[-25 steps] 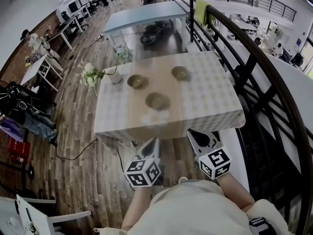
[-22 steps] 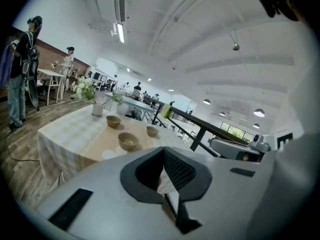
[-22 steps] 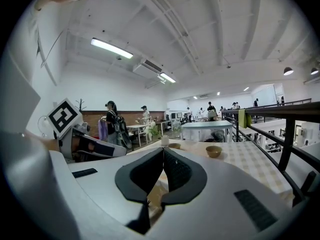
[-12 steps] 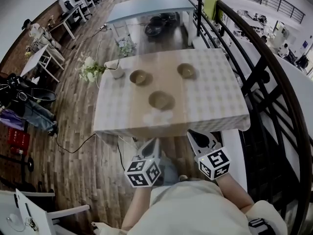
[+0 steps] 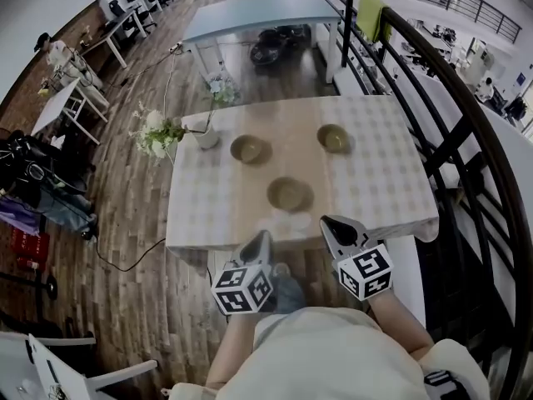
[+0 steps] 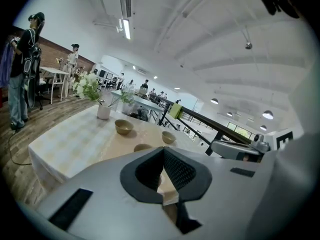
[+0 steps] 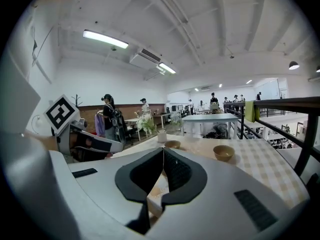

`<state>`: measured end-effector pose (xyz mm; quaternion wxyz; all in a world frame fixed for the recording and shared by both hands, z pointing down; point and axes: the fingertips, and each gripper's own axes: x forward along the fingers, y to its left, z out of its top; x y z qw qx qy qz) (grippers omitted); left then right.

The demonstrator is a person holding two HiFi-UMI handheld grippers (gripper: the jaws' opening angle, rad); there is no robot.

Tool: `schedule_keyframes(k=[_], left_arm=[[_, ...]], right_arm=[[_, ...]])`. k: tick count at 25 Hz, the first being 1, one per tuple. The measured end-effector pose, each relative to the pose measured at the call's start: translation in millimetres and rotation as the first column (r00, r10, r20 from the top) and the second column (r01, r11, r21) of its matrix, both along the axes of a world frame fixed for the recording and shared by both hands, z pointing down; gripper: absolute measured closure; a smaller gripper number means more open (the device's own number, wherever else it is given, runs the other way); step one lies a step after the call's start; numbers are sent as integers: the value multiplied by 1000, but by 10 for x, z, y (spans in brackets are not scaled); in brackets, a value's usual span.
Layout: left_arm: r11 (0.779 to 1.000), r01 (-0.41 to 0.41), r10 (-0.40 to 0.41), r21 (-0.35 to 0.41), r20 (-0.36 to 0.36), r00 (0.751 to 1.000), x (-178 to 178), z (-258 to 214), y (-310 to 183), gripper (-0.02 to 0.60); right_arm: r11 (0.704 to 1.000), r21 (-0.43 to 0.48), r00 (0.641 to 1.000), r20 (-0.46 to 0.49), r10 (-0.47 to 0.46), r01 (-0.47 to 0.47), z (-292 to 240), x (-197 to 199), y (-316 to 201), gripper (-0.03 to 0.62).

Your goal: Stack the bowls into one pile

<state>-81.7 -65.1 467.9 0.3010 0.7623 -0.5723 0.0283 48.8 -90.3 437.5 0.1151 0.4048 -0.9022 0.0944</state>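
At the near edge of the table [image 5: 200, 211], the left gripper [image 5: 260, 242] and right gripper [image 5: 333, 226] hover with jaws pressed together, holding nothing. Each carries a cube of black-and-white square markers. On the table, the nearest bowl [image 5: 289, 194] sits centre-front. The far-left bowl [image 5: 249, 149] and far-right bowl [image 5: 334, 138] lie behind it, all apart. A flower vase [image 5: 206, 137] stands at the table's far left corner.

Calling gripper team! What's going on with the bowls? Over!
Left gripper, right gripper: jaws shut, empty, at table near edge. Near bowl, left bowl, right bowl apart, unstacked. Flower vase beside left bowl, not blocking.
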Motion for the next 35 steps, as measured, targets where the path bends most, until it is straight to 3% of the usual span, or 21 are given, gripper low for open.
schedule_keyframes(k=[18,35], left_arm=[[996,-58,61,-70,37,997,-557,327,-835,577],[972,-161,171,-170,41,984,-569,666,-1203,577]], right_arm=[[994,-77,992,-99,73,-80,502,-428,-909,592],[968,-197,963,-248,103,-154,1279,-276,-1220,577]])
